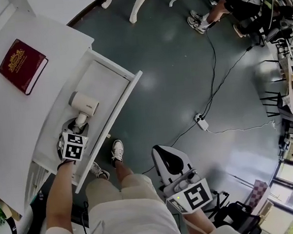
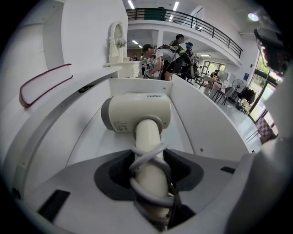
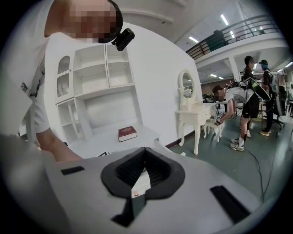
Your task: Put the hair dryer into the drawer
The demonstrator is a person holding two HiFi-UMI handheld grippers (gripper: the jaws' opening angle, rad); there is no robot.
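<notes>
A cream hair dryer [image 1: 84,103] with a grey rear cap lies in the open white drawer [image 1: 127,98] below the white cabinet top. My left gripper [image 1: 78,122] reaches down into the drawer and is shut on the dryer's handle. In the left gripper view the handle [image 2: 149,155], with its grey cord wound round it, sits between the dark pads, and the dryer's body [image 2: 135,112] points away over the drawer floor [image 2: 98,137]. My right gripper [image 1: 173,162] hangs over the grey floor, apart from the drawer. Its jaws [image 3: 139,176] stand together with nothing between them.
A dark red book [image 1: 22,64] lies on the cabinet top beside the drawer, also in the right gripper view as the book [image 3: 127,133]. The person's feet stand by the drawer front. A power strip [image 1: 202,122] and cable cross the floor. A white vanity table [image 3: 197,114] and several people stand farther off.
</notes>
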